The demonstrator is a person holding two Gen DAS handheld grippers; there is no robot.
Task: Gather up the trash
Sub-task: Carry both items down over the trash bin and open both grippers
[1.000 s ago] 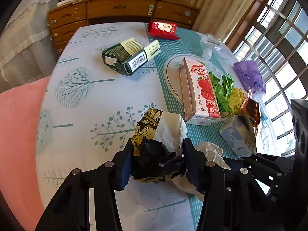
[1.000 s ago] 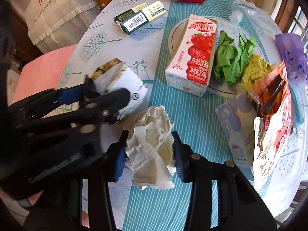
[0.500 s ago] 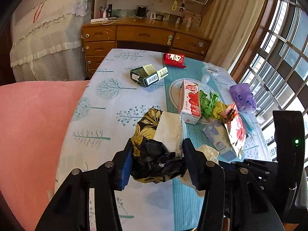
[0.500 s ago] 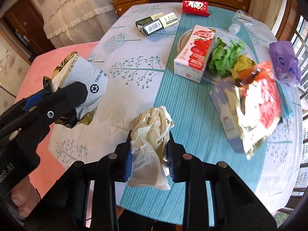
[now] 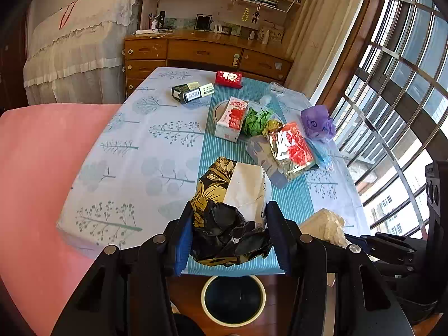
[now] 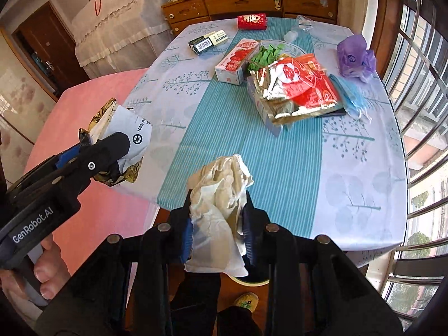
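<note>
Trouble, if it comes, will be at the drop: both loads hang near the table's near edge, and the bin [image 5: 233, 299] sits low at the bottom centre of the left wrist view, a dark round mouth with a pale rim, partly behind the fingers. The left gripper [image 5: 228, 233] is clenched on a crumpled black-and-gold paper bag [image 5: 232, 196] that bulges well past both fingers, so a loose flap could catch on a finger or on the bin's rim and leave it hanging half out. The right gripper [image 6: 217, 224] is clamped on a wad of cream tissue paper [image 6: 218, 196], light and ragged, with a tail drooping below the fingers; released off-centre it could drift to the floor. In the right wrist view the bin is nearly all hidden behind that tissue, only a sliver of rim showing at the bottom centre, so aiming from there looks poor. Still on the table [image 5: 134, 173], in the upper middle of both views, lie a strawberry drink carton [image 5: 232, 119], green crumpled paper [image 5: 256, 117], a foil snack packet [image 5: 291, 148], a purple bag [image 5: 317, 121] and a dark box [image 5: 193, 92]. A plate seems to lie under the carton, though I can't be sure. A shoe shows at the bottom edge of the right view.
</note>
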